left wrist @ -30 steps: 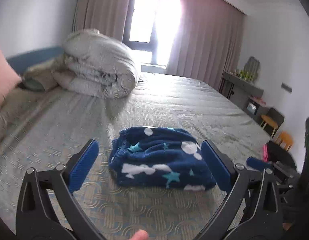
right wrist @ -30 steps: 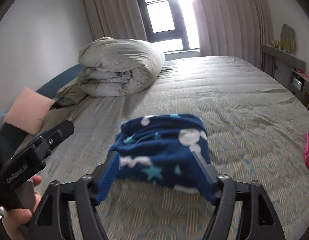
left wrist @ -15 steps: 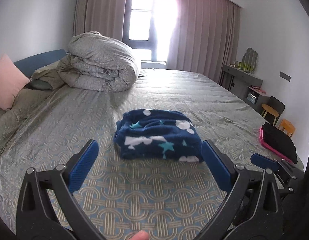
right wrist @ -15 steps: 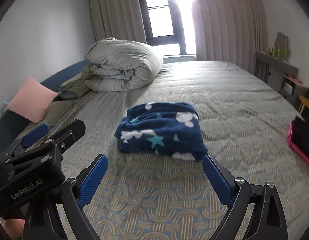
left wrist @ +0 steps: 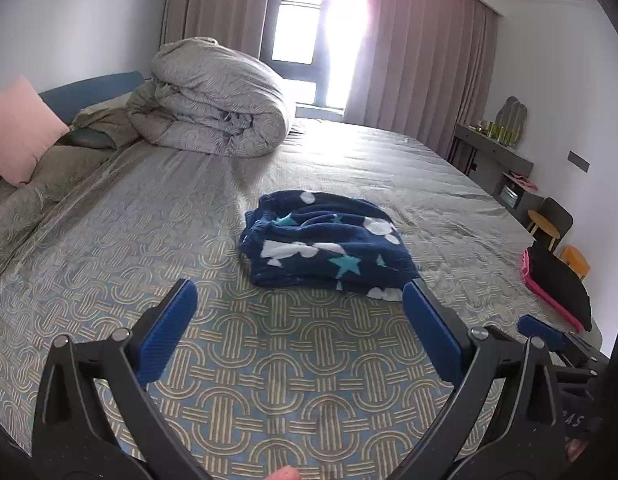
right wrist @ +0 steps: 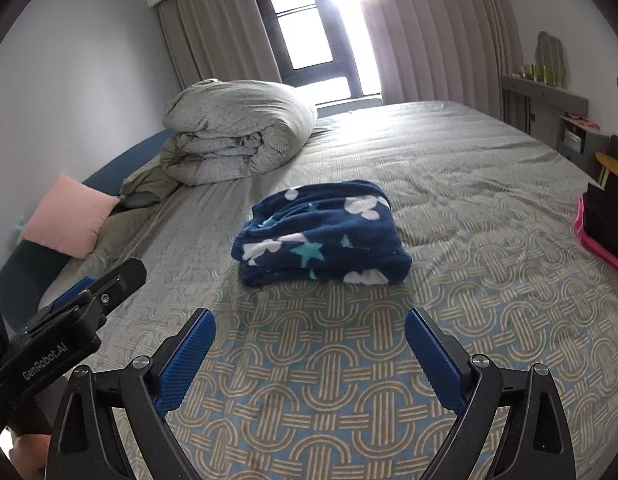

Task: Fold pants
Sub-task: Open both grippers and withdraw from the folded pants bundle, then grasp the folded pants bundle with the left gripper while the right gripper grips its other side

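Note:
The navy fleece pants (left wrist: pixel 325 244) with white clouds and teal stars lie folded in a compact bundle in the middle of the bed; they also show in the right wrist view (right wrist: pixel 321 236). My left gripper (left wrist: pixel 297 300) is open and empty, held back from the bundle on its near side. My right gripper (right wrist: pixel 309 328) is open and empty, also short of the bundle. The left gripper's body shows at the left of the right wrist view (right wrist: pixel 69 320).
The bed (left wrist: pixel 269 380) has a grey patterned cover. A rolled grey duvet (left wrist: pixel 217 100) and a pink pillow (left wrist: pixel 17 128) lie at the far left. A black and pink object (left wrist: pixel 557 284) sits at the bed's right edge. A shelf and chairs (left wrist: pixel 549 224) stand by the right wall.
Both grippers have pulled back from the folded pants. The right gripper, which was around the bundle a second ago, has let go and opened wide. The bundle stays on the bed.

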The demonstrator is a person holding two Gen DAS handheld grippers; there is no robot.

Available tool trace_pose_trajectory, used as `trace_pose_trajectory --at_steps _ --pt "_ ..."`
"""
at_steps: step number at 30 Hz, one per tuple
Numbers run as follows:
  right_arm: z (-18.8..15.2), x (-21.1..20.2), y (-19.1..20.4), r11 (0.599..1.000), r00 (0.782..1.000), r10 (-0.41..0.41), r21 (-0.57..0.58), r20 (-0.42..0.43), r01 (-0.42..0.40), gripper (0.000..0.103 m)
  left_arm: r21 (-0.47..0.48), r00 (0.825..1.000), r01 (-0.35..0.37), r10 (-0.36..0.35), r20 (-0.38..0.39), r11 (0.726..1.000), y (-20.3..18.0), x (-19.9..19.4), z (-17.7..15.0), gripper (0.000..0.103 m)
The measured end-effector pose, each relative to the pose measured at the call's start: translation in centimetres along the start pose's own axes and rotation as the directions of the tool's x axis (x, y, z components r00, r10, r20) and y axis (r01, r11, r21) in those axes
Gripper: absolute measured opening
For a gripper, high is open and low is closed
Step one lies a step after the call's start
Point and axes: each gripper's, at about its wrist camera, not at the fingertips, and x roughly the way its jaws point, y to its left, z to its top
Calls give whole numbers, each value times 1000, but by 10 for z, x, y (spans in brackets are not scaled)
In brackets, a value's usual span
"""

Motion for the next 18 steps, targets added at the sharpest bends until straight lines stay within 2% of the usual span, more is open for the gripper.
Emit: trace_pose_trajectory --at_steps 6,10,15,18 --pt "6 8 -9 1000 1000 3 19 -2 -3 97 -39 999 -22 20 -29 999 20 21 4 102" --pt "17 25 -18 999 1000 22 39 -22 -21 97 -89 998 -7 1 -70 996 38 47 7 102" --pt "31 55 -31 996 997 52 74 -55 -48 97 -186 987 49 -77 -141 981 64 93 14 102" --pt "45 84 -50 984 990 110 149 -93 -96 97 -282 972 103 -158 -177 954 82 127 23 102"
